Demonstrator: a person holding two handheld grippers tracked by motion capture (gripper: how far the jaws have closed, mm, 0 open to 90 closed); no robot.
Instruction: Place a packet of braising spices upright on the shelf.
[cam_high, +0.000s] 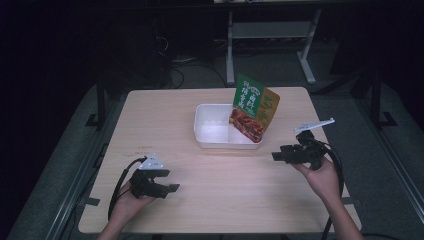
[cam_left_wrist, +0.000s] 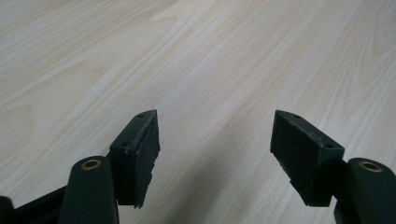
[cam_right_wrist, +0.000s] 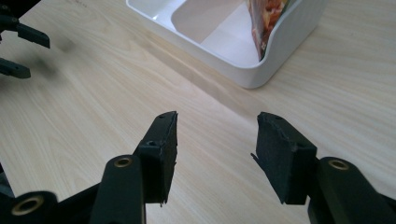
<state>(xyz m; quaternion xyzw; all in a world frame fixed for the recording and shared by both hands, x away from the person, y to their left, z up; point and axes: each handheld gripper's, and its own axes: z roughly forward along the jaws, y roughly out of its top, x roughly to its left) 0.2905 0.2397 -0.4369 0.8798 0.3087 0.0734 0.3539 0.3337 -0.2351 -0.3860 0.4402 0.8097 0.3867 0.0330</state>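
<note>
High view, packet: I see a green and orange food packet (cam_high: 253, 107) standing tilted in the right compartment of the tray, its top leaning out over the tray's far right corner.
Tray: a white two-compartment tray (cam_high: 212, 141) sits on the table a little toward the far edge and right of centre; the left compartment looks bare.
Table: my light wood table (cam_high: 220, 190) carries the tray; both grippers are over its near half.
Right gripper: I hold it (cam_high: 276, 155) near the right edge, jaws pointing left toward the tray's near right corner, apart from it.
Right gripper view: its jaws stand spread with nothing between them (cam_right_wrist: 214, 140); the tray (cam_right_wrist: 280, 46) lies just ahead with the packet's (cam_right_wrist: 264, 21) lower edge inside; the other gripper's jaws (cam_right_wrist: 18, 49) show at upper left.
Left gripper: I hold it (cam_high: 171, 188) near the near left corner, grey plate on top, jaws pointing right, well apart from the tray.
Left gripper view: its jaws are spread wide (cam_left_wrist: 215, 140) over bare wood (cam_left_wrist: 196, 56), holding nothing.
</note>
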